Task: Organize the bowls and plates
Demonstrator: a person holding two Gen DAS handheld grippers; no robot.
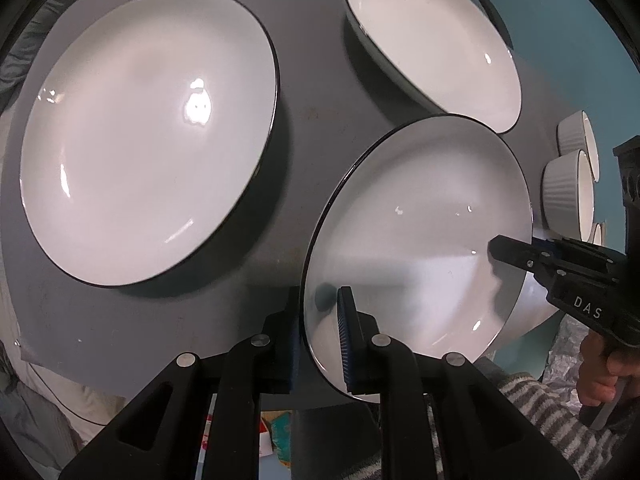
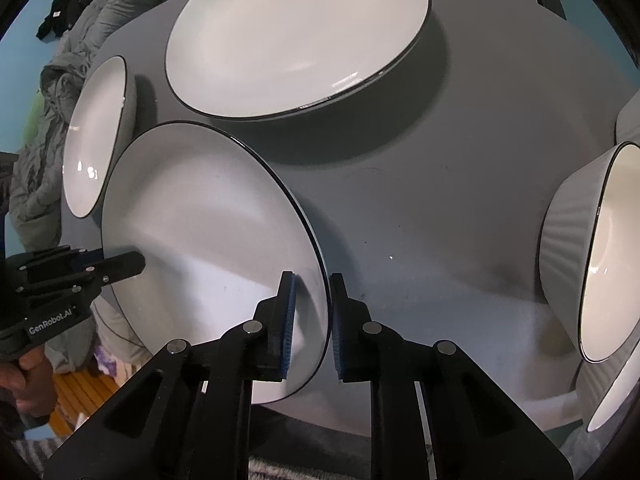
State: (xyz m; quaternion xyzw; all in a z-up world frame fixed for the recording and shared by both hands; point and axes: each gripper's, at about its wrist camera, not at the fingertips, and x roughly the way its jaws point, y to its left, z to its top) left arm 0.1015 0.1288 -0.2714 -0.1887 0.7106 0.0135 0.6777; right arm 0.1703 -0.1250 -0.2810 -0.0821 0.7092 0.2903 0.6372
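Together, both sets of tongs clamp one white bowl with a thin dark rim: the left tongs point(image 1: 320, 336) pinch its near-left edge, one blue pad inside the bowl point(image 1: 420, 240) and the other outside against the wall, while the right tongs point(image 2: 310, 328) grip the opposite edge the same way, narrowed onto the rim. The bowl hangs tilted between them near the front edge of the grey worktop point(image 1: 312, 80); whether its base touches the surface I cannot tell. Beyond it, further back on the worktop, lies a large flat plate point(image 1: 152, 132), white with a dark rim, well apart from the held bowl. To the side of the plate sits a second white bowl point(image 1: 432, 40), close behind the held one. At the far right of the worktop stand small ribbed white bowls point(image 1: 568, 196), bunched close together. A hand point(image 1: 600, 372) grips the handle of the right tongs, and a grey-and-white striped fabric point(image 1: 552, 420) shows below it.
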